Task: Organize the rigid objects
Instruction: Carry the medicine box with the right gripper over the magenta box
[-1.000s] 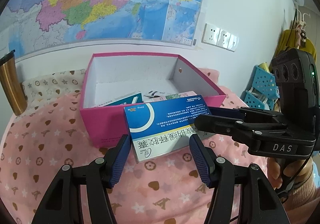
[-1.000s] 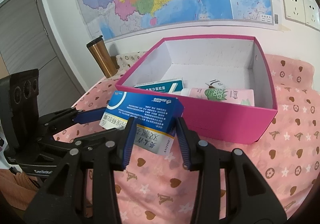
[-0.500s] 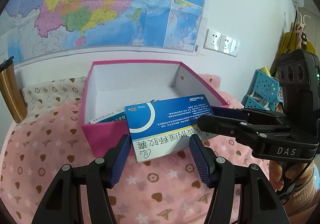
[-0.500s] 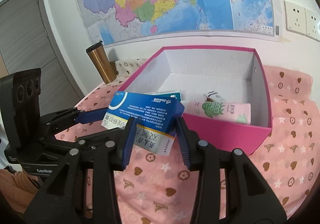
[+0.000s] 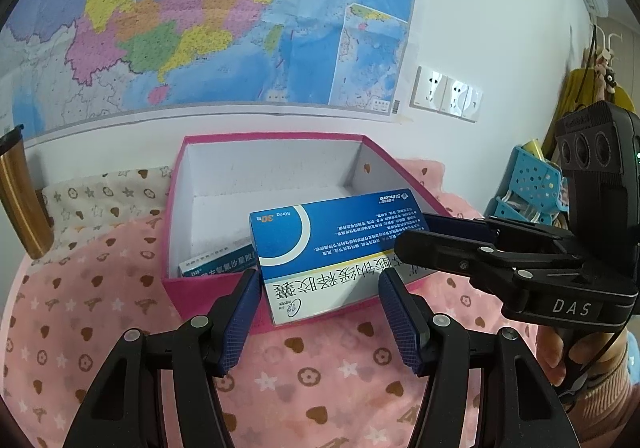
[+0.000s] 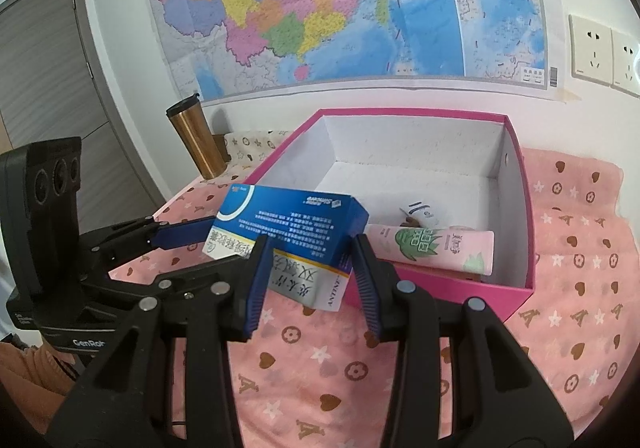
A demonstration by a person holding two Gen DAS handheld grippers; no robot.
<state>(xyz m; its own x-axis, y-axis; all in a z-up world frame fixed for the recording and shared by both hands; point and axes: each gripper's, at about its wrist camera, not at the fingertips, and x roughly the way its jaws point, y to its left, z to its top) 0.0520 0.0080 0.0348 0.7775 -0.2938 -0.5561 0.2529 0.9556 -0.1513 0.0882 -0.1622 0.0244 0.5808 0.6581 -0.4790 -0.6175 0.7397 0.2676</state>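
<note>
I hold the blue medicine box (image 5: 340, 248) in the air with both tongs, just over the near rim of the pink box (image 6: 516, 168). The right tongs (image 6: 308, 268) pinch one end. The left tongs (image 5: 320, 306) stand spread at the other end; whether their pads press it I cannot tell. Beyond the rim, the white floor is mostly free; a pink tube (image 6: 432, 246) lies at the right.

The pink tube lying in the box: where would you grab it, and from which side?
Probably mid-body, from above, pinching across the narrow width: the pink tube lies flat on the floor of the pink box, whose walls block a sideways approach.
</note>
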